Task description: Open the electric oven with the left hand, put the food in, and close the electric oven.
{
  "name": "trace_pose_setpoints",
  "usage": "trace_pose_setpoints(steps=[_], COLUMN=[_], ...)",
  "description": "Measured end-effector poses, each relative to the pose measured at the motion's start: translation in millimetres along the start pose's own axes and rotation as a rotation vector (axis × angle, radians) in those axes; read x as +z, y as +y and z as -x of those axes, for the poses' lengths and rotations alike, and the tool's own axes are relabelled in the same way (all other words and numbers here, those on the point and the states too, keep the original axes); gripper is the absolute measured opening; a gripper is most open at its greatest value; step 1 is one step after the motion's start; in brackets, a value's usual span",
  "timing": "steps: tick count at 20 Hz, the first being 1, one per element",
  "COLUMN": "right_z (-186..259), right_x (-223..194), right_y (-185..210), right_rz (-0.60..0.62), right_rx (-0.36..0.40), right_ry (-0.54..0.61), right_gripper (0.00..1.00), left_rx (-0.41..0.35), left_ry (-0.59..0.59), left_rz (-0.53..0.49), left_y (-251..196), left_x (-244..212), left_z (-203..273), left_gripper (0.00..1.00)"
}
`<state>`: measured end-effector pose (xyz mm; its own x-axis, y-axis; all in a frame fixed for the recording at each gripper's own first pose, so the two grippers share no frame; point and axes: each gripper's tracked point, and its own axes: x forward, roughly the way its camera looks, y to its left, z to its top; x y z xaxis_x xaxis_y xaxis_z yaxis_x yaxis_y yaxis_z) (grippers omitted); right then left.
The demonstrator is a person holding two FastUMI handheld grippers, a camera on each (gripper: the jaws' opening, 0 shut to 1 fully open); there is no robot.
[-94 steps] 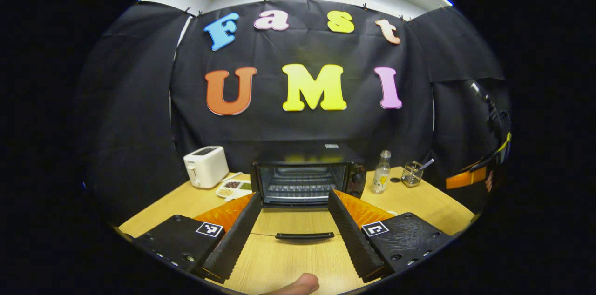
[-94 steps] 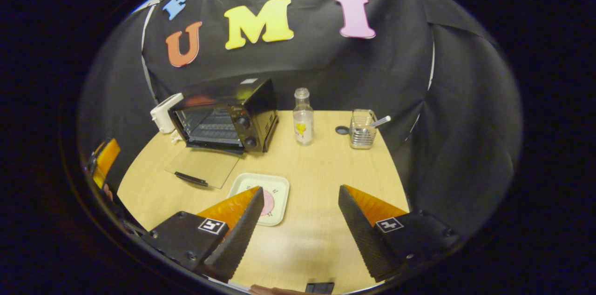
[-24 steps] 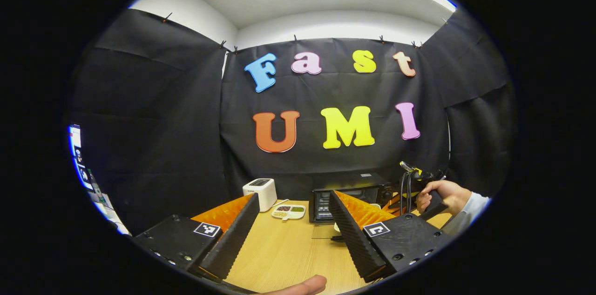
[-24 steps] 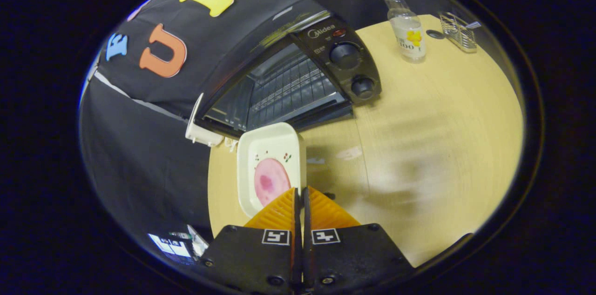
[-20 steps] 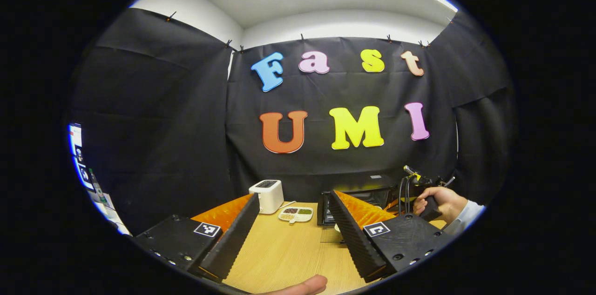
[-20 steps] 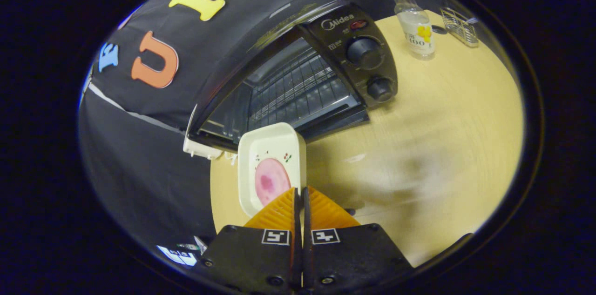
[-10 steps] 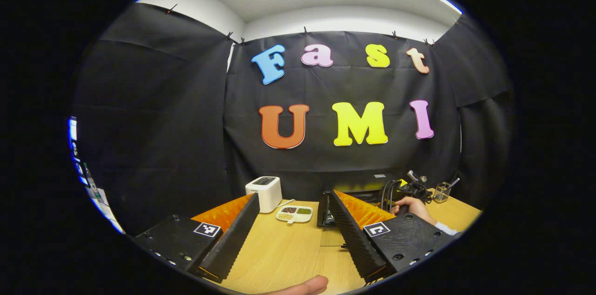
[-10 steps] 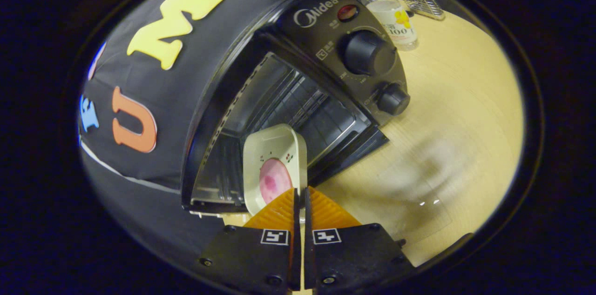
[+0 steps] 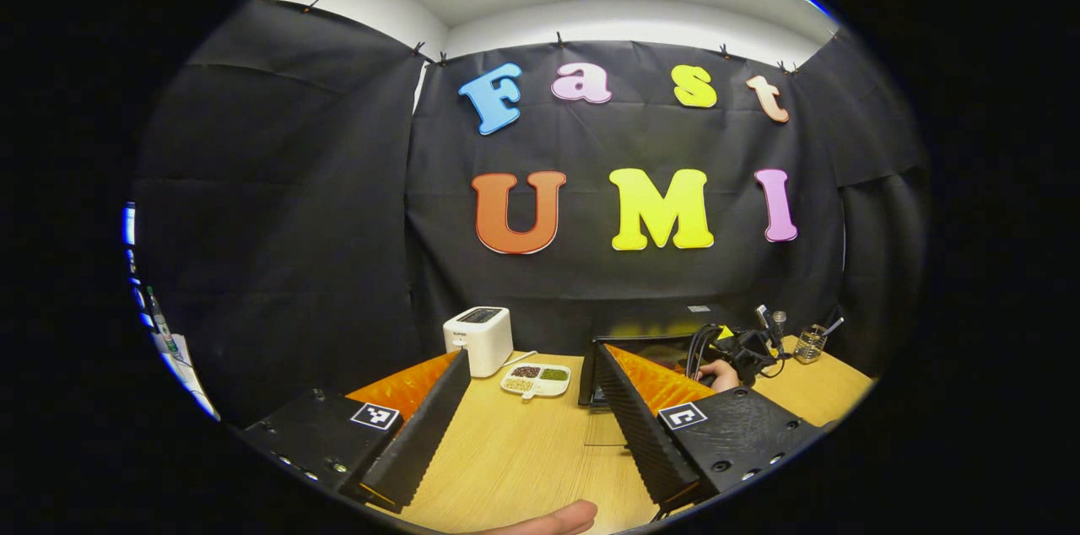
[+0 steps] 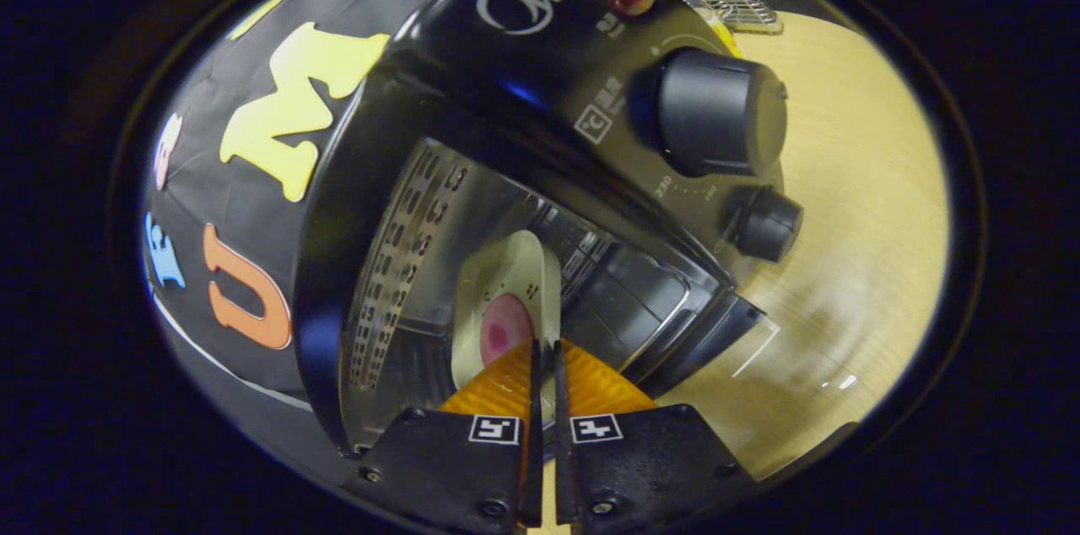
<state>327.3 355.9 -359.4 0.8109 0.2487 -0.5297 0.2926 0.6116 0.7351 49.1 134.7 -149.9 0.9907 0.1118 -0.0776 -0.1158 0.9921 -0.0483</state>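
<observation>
— Jaws first: on our right gripper (image 10: pixel 544 358) they are pressed together on the near rim of the plate (image 10: pixel 504 292). On our left gripper (image 9: pixel 527 408) they stand wide apart with nothing between them, held above the desk (image 9: pixel 523 459).

— And the biggest thing we see?

— The oven (image 10: pixel 540 138), close up in the right gripper view, with its mouth open. The plate is tilted on edge in that view and reaches into the oven's cavity, past the perforated side wall. Whether it rests on the rack we cannot tell. From the left gripper view the oven (image 9: pixel 641 345) sits far off at the back of the desk, with the hand (image 9: pixel 715 373) holding our other gripper in front of it.

— Then the food?

— A pink round slice (image 10: pixel 504 331) lies on the plate, just beyond the right gripper's tips.

— Anything else, smaller?

— Two knobs, the large one (image 10: pixel 717 111) above the small one (image 10: pixel 764 223). In the left gripper view, a white toaster (image 9: pixel 478 339) and beside it a divided dish (image 9: pixel 537 379).
</observation>
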Motion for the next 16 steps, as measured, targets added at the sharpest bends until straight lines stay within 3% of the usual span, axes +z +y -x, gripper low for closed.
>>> trace_pose_setpoints(steps=[3,5,6,9,13,14,16], right_z=[-0.7,3.4,3.4,13.9,36.3,42.3,55.5], right_x=[0.3,-3.6,-3.9,-11.4,-23.3,-24.7,-27.2], right_y=[2.8,6.1,6.2,10.9,14.8,14.4,10.4], right_rz=[0.001,0.060,0.089,0.201,0.351,0.402,0.503], right_rx=[0.021,0.041,0.042,0.060,0.097,0.100,0.107], right_ry=[-0.038,-0.058,-0.073,-0.100,-0.136,-0.151,-0.190], right_gripper=[0.01,0.11,0.25,0.29,0.45,0.54,0.63], left_rx=[0.009,0.012,0.012,0.016,0.040,0.049,0.049], left_ry=[0.015,0.022,0.025,0.043,0.054,0.056,0.067], left_rz=[-0.027,-0.028,-0.023,0.002,-0.015,-0.021,-0.016], left_y=[-0.3,-1.2,-0.5,2.1,9.4,10.8,8.7], left_x=[-6.4,-9.9,-11.1,-15.7,-21.5,-23.4,-28.1], left_z=[-1.9,-1.3,-2.3,-3.4,-0.1,0.1,1.1], left_gripper=[0.95,0.96,0.96,0.95,0.96,0.95,0.95])
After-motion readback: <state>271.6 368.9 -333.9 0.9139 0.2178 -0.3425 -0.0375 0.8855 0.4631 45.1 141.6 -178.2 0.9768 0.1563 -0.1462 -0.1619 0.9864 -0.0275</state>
